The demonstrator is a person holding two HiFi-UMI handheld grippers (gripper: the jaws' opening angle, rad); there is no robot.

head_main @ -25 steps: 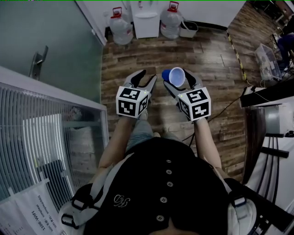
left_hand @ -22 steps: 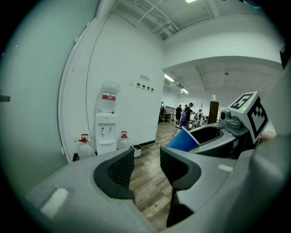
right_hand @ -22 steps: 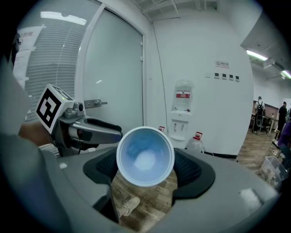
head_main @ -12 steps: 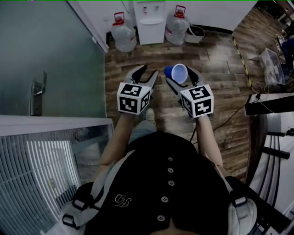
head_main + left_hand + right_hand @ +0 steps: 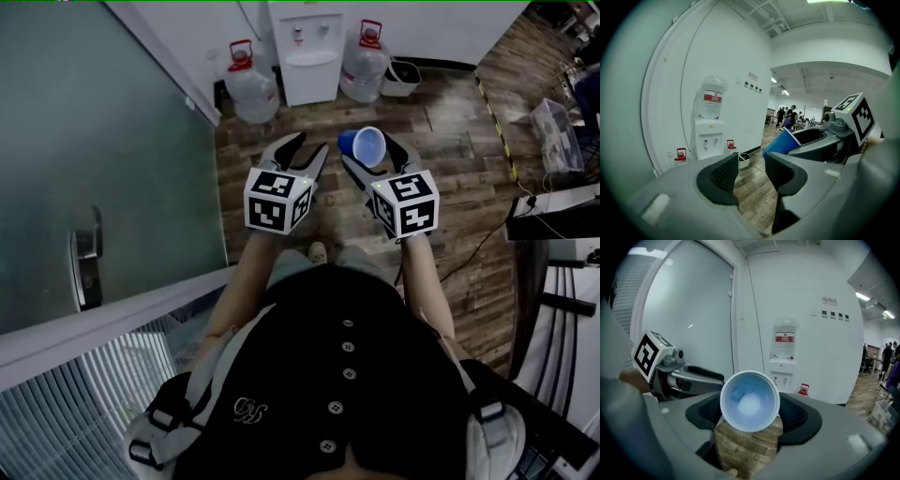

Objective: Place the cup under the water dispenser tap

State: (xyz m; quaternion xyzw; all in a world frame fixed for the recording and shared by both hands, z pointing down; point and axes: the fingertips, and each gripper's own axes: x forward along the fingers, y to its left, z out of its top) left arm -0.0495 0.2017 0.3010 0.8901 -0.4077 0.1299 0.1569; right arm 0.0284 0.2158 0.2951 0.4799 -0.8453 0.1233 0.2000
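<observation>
Head view: person stands on a wood floor facing the water dispenser (image 5: 305, 52), which is against the white wall straight ahead and well apart from both grippers. A big water bottle (image 5: 251, 89) sits on the floor at its left, another bottle (image 5: 364, 67) at its right.

- Right gripper (image 5: 375, 161): clamped on the cup (image 5: 367, 146), one jaw on each side of the cup wall.
- Left gripper (image 5: 302, 155): jaws apart, only floor showing between them. It is just beside the right one and about as far from the dispenser.
- Cup: blue outside, pale inside with a white rim, empty, thin-walled. No dents seen.

Key relation: the cup is not upright. Its long axis runs roughly along the right gripper's jaws, with the mouth turned back toward the person and the base toward the dispenser. In the right gripper view the open mouth (image 5: 750, 401) faces the camera, and the dispenser's taps (image 5: 781, 379) show just above its rim, far behind.

Judgement: the carry is under way and placing has not started. The gap to the dispenser must be closed, and the cup must be tipped mouth-up before it goes under a tap. The light cup could deform if squeezed harder.
</observation>
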